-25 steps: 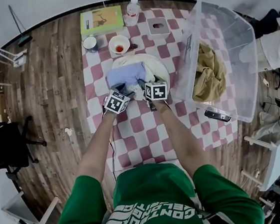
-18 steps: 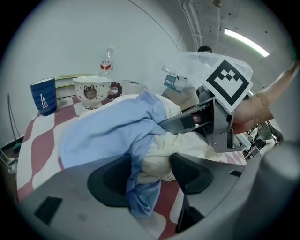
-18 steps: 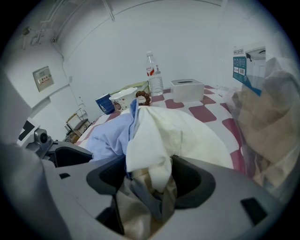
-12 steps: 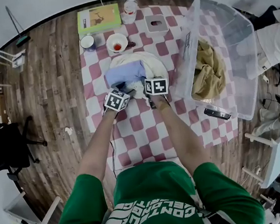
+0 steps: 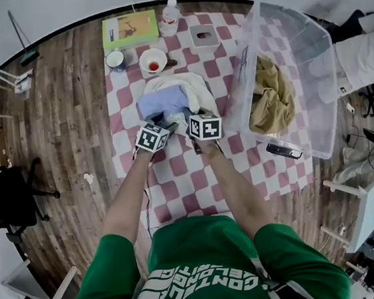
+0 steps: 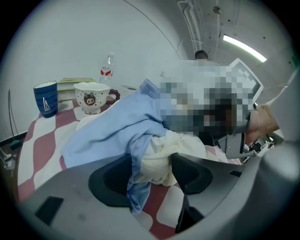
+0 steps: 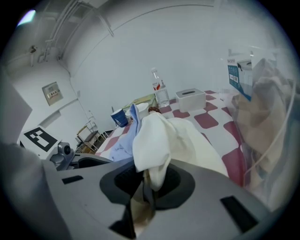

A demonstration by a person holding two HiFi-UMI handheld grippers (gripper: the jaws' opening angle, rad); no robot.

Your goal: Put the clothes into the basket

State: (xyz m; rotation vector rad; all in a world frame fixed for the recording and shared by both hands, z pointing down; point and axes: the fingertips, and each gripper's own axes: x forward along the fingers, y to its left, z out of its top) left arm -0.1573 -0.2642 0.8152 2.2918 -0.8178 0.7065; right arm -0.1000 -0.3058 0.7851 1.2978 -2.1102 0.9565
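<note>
your right gripper point(image 7: 150, 180) is just closing its jaws onto the cream garment point(image 7: 164, 136); your left gripper point(image 6: 152, 168), jaws half-spread, is clamping the blue shirt point(image 6: 112, 126) bunched with it.

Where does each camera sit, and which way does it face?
Head view: on the person's head, steeply down at the checked table; forearms, left gripper, right gripper show.
Left gripper view: along its jaws, clamped on the blue garment, toward the mug.
Right gripper view: along its jaws, just closing on the cream garment, toward the bottle.
Gripper views share both garments.
</note>
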